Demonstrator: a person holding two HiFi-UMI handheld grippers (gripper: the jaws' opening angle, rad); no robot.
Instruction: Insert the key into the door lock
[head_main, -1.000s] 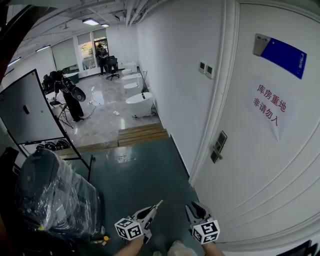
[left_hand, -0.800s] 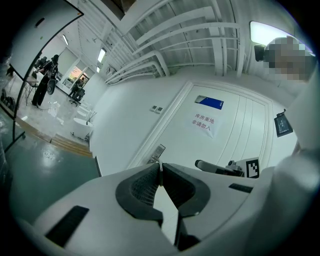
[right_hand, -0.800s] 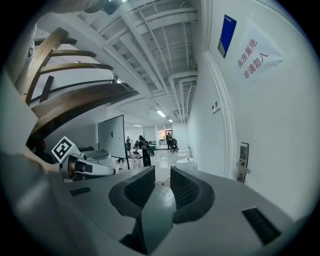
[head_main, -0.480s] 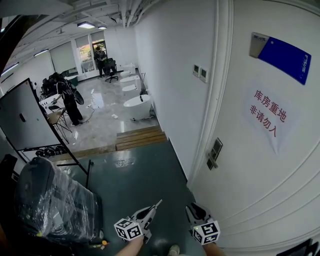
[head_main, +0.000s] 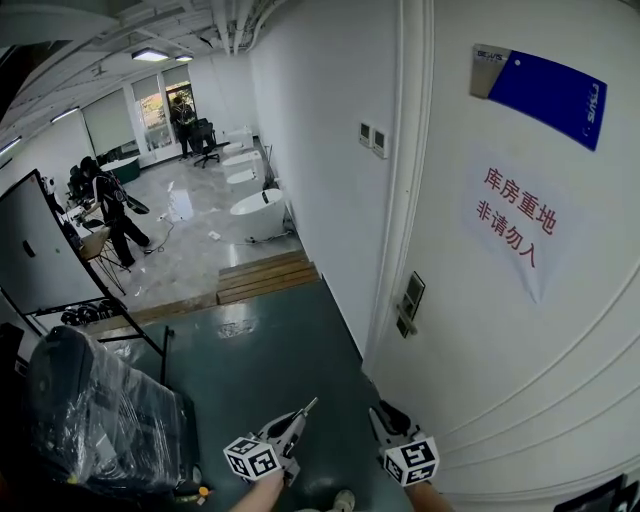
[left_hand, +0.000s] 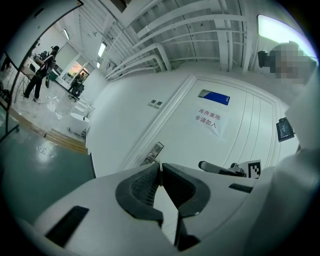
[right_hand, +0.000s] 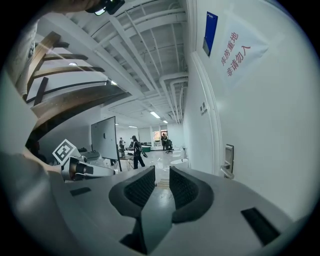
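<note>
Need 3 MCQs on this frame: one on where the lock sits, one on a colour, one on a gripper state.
1. In the head view, the door lock sits:
A. at the left edge of the door, lower-left of the paper notice
B. at the top corner
C. at the bottom

2. The notice's characters are:
A. black
B. red
C. green

3. The jaws of the right gripper are:
A. clamped on something
B. shut, empty
C. apart, empty

Answers:
1 A: the lock is beside the frame, below the notice.
2 B: the print is red on white paper.
3 C: the right gripper view shows a clear gap with nothing in it.
</note>
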